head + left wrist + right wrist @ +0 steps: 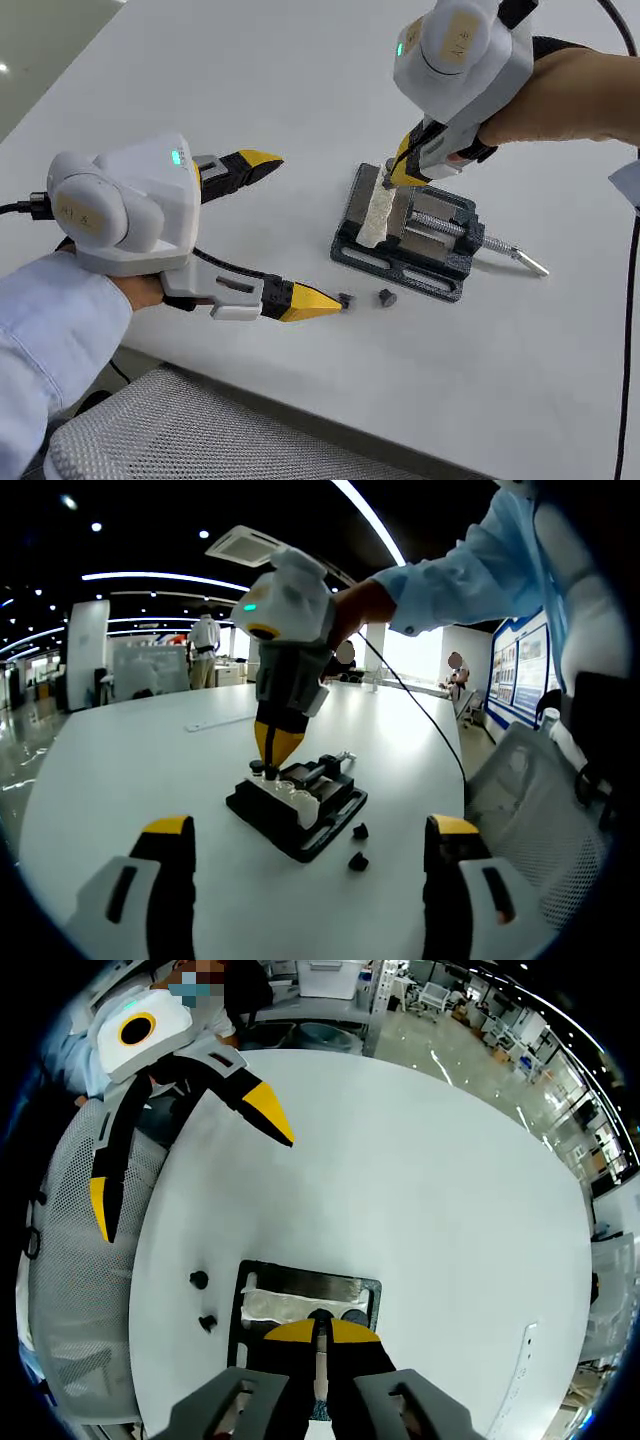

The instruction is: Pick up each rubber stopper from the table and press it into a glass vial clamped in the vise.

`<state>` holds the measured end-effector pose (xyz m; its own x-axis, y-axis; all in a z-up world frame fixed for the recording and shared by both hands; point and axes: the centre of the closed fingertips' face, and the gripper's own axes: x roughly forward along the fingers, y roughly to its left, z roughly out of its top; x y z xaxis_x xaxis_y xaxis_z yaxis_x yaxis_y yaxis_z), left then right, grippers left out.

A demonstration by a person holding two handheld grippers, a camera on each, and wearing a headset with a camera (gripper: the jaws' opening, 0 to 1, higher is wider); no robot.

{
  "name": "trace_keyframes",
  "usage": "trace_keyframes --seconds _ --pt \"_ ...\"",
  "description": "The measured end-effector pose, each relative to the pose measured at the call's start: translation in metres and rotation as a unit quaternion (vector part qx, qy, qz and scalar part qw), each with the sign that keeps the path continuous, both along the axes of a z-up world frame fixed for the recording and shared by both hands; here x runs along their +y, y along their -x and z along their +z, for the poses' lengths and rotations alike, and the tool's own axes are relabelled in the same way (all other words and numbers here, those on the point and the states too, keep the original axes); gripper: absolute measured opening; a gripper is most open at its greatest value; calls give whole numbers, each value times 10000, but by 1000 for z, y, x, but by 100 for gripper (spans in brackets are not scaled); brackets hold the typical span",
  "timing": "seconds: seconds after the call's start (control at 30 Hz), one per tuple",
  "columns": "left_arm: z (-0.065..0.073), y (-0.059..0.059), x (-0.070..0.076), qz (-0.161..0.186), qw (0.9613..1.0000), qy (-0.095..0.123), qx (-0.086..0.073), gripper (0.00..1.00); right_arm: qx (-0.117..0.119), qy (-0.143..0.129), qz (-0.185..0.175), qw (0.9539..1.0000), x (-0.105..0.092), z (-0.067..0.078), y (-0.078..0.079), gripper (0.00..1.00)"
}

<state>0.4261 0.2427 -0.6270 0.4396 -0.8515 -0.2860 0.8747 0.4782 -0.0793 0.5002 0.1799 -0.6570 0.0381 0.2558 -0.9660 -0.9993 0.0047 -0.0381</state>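
A black vise (440, 262) (320, 825) (262, 1278) sits mid-table, holding glass vials (285, 792) (352, 1315) in white padding (378, 212). My right gripper (393, 180) (320, 1332) points down at the vise's far end, jaws closed on a dark rubber stopper (320, 1316) at a vial's mouth. From the left gripper view, the right gripper (273, 748) stands over dark stoppers on the vial tops. Two loose stoppers (346, 298) (387, 297) (360, 831) (198, 1279) lie on the table in front of the vise. My left gripper (290, 230) (310, 830) (190, 1180) is open and holds nothing, one fingertip (318, 301) just left of the nearer stopper.
The vise's screw handle (515, 255) sticks out to the right. A grey mesh chair (200, 430) stands below the table's near edge. A cable (630, 300) hangs at the right. The white table (250, 60) extends far to the left and back.
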Motion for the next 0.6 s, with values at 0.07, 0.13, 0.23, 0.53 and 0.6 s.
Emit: trace_keyframes --seconds 0.07,0.13,0.23,0.53,0.6 --pt "0 0 0 -1 10000 -8 -7 93 -2 10 10 10000 0 0 0 0" --pt "0 0 1 3 10000 -10 -1 93 -8 31 27 10000 1 0 0 0" --pt "-1 0 1 8 10000 -19 0 93 -15 66 33 10000 1 -1 0 0" --pt "0 -1 0 7 10000 -2 -13 93 -45 183 121 9997 2 -2 0 0" --pt "0 -1 0 10 10000 -3 -7 93 -24 153 104 9998 4 -3 1 0"
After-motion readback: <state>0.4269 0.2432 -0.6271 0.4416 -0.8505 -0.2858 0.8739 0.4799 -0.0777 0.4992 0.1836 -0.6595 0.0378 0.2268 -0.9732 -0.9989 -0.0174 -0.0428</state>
